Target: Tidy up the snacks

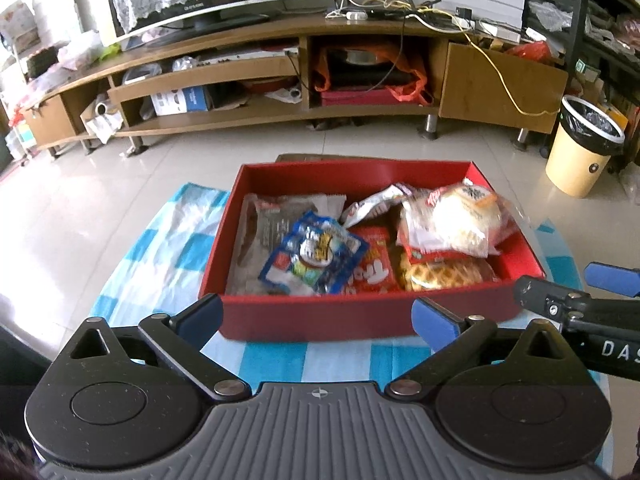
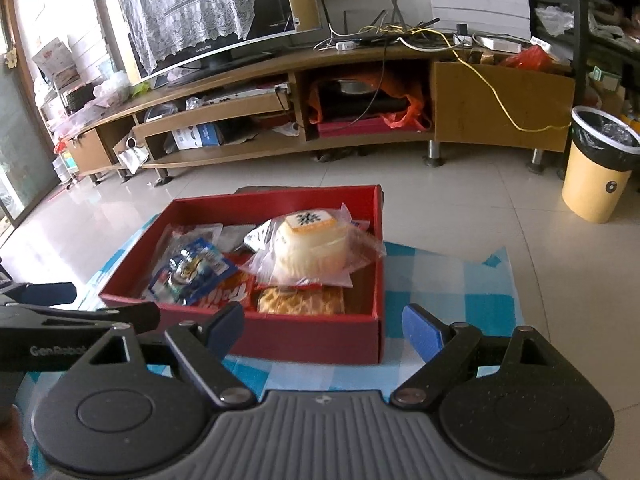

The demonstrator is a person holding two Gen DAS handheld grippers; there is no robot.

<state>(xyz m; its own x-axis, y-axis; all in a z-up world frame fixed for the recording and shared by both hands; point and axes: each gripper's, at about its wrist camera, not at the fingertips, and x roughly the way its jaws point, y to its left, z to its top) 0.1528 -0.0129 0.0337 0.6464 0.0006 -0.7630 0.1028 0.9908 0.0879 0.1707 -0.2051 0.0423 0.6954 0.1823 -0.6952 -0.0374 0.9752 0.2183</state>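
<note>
A red box (image 1: 360, 316) sits on a blue-and-white checked cloth (image 1: 168, 248) spread over a pale tiled floor, and it is filled with wrapped snacks. Inside lie a blue packet (image 1: 316, 256) near the middle, a grey-brown packet (image 1: 260, 236) at the left end, a red packet (image 1: 372, 264) beside the blue one, a waffle pack (image 1: 440, 274) at the near right, and a round white bun in a clear bag (image 1: 464, 220) resting on top of the packs at the right.

The left gripper (image 1: 318, 316) hangs just in front of the box's near wall with its jaws spread wide; nothing lies between them, and the snacks lie beyond the blue pads, inside the box. The right gripper (image 2: 322, 326) also stands open, with the near right corner of the box seen between its fingers, though the pads do not press on it. From the right wrist view the bun in its bag (image 2: 312, 252) lies ahead of the jaws and apart from them. Each gripper shows at the edge of the other's view, so the two are close side by side.

Behind the box runs a long wooden TV stand (image 1: 280, 68) with cluttered shelves, and a yellow bin (image 1: 580, 148) with a black liner stands to the right.
</note>
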